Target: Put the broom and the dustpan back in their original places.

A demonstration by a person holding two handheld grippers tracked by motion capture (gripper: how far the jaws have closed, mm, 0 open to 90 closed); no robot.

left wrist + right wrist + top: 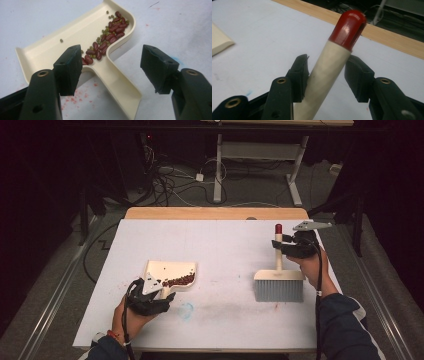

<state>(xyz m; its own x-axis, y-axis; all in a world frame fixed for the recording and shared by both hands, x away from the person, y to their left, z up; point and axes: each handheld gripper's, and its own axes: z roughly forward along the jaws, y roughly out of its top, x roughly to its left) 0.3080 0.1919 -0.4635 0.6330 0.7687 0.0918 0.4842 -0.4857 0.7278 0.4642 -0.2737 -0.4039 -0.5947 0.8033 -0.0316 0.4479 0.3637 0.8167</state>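
White sheeting covers the table (pixel 220 245), with a wooden edge showing at its far side and cables on the floor beyond. On it lie 1 cream dustpan (pixel 167 270) and 1 hand brush (pixel 278 281). Red beans (pixel 110 37) and small green ones, too many to count, sit heaped in the pan's corner near the handle. The left gripper (pixel 111 67) hangs spread wide over the dustpan handle, holding nothing. The right gripper (pixel 325 75) flanks the brush's cream shaft; the left jaw touches it, while a gap shows at the right, so I cannot tell if it clamps. The brush's long axis runs away from the person, red cap (pixel 349 28) far, bristles near.
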